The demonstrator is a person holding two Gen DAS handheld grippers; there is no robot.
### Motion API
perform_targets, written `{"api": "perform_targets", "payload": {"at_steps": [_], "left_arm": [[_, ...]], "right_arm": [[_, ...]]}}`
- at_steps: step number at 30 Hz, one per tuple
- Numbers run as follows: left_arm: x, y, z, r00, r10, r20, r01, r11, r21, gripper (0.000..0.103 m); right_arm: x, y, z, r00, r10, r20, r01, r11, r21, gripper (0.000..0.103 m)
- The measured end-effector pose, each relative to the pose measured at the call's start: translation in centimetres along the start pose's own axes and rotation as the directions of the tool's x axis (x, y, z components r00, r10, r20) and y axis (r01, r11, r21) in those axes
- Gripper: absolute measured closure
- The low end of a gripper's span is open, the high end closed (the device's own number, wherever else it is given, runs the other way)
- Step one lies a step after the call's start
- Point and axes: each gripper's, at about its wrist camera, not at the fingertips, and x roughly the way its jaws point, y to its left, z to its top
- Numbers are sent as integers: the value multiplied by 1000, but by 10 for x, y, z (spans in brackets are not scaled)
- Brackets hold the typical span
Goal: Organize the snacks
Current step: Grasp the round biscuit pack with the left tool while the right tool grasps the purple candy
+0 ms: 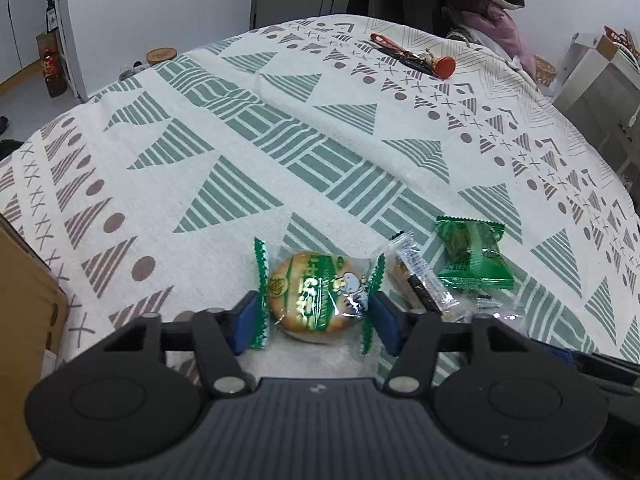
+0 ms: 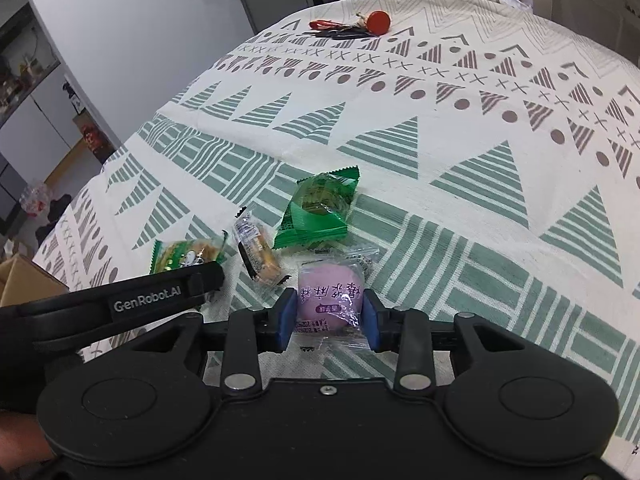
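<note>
On the patterned tablecloth [image 1: 248, 152] lies a round cracker in a clear and green wrapper [image 1: 316, 298]. My left gripper [image 1: 317, 324] is shut on it, with a blue pad against each crimped end. In the right wrist view this cracker packet [image 2: 188, 256] shows behind the left gripper's finger [image 2: 168, 292]. My right gripper [image 2: 329, 320] is shut on a purple round snack in a clear wrapper [image 2: 331, 300], low over the cloth. A green packet [image 1: 474, 258] [image 2: 320, 212] and a clear-wrapped bar [image 1: 420, 280] [image 2: 256, 252] lie between the two grippers.
Keys with red fobs [image 1: 416, 56] [image 2: 352, 26] lie at the far side of the table. A cardboard box [image 1: 24, 300] [image 2: 24, 280] stands at the near left edge. Cabinets and bottles are beyond the table on the left. A hand [image 2: 16, 440] holds the left gripper.
</note>
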Motion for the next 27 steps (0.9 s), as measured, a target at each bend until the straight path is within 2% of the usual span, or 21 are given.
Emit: {"api": "perform_targets", "payload": {"at_steps": [3,7,18,27], "left_arm": [[-9,0,0,1000,7,21,-7,1000,5,58],[-19,6,1,1000,11,9,-11,1000,-7,61],[-62,23,-9,999,-6,37,8,999,-32,62],[-103,40,-11,997,-22,76,26,998,-53,62]], "right_arm": [[-2,1,-1,1000,-4,7,4,1000,-12,72],[-9,0,-2,1000,4,6,-4,1000,6,73],[-36,7,-11,999,20,43,-21,999,42,73],[-64,35,-11,995,56,88,-56,998,-2,73]]}}
